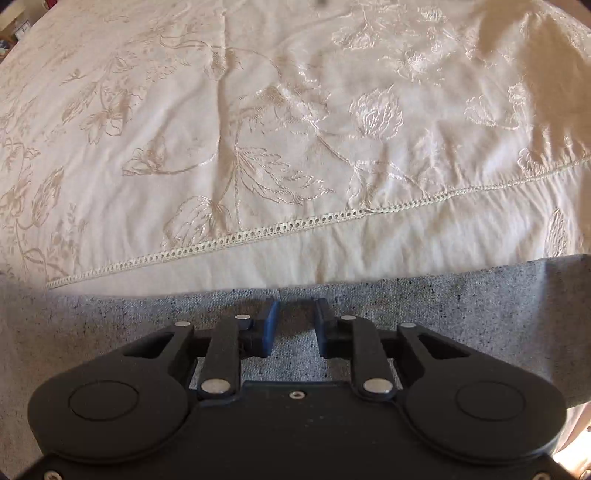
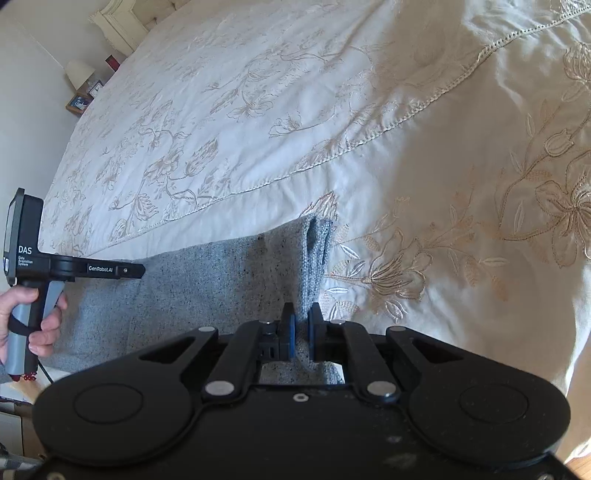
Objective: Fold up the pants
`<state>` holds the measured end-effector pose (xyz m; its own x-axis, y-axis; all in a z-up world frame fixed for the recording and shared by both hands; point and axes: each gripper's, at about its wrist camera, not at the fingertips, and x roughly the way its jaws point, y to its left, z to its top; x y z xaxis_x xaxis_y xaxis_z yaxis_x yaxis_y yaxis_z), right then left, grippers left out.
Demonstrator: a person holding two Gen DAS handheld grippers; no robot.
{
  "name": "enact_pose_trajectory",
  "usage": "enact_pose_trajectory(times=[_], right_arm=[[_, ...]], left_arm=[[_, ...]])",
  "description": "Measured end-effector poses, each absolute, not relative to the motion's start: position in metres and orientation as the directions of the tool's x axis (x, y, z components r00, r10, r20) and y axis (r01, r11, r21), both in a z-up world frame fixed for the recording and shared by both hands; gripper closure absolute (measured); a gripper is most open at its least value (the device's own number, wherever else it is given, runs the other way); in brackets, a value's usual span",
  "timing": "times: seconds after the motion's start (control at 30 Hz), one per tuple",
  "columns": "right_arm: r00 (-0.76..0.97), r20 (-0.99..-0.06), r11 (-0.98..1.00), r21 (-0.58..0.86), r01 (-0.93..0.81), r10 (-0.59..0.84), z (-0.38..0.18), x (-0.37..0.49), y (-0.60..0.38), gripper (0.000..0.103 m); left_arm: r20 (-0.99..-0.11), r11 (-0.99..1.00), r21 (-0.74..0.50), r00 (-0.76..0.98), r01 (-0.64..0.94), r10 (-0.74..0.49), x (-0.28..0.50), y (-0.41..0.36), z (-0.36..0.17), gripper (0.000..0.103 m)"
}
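The grey speckled pants (image 1: 443, 306) lie along the near edge of the bed. In the left wrist view my left gripper (image 1: 295, 314) is open, its blue-padded fingers just above the grey cloth near its far edge, nothing between them. In the right wrist view my right gripper (image 2: 301, 325) is shut on a bunched fold of the pants (image 2: 221, 280), which rises in a ridge ahead of the fingers. The left gripper's handle (image 2: 74, 269) shows at the left over the same cloth, held by a hand.
A cream embroidered bedspread (image 1: 295, 129) with a lace seam (image 1: 258, 232) covers the bed. In the right wrist view a headboard (image 2: 118, 26) and a nightstand with a lamp (image 2: 79, 79) stand at the far left, by the wall.
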<state>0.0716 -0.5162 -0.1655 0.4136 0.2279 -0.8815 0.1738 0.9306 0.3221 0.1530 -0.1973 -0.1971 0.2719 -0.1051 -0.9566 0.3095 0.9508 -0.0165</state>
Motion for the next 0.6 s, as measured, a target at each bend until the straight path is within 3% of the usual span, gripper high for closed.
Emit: enact_pose_trajectory(times=[0.17, 0.37, 0.6], right_arm=[[0.410, -0.887, 0.934, 0.307, 0.184, 0.211, -0.149, 0.070, -0.506, 0.095], [0.398, -0.899, 0.949, 0.266, 0.171, 0.181, -0.127, 0.075, -0.476, 0.095], [0.442, -0.874, 0.957, 0.272, 0.102, 0.201, -0.069, 0.088, -0.391, 0.095]], left_arm=[[-0.937, 0.958, -0.054, 0.317, 0.281, -0.146, 0.099, -0.175, -0.170, 0.074], [-0.979, 0.915, -0.041, 0.168, 0.401, -0.117, 0.087, -0.184, -0.225, 0.074], [-0.933, 0.930, -0.147, 0.264, 0.336, -0.243, 0.098, -0.115, -0.163, 0.074]])
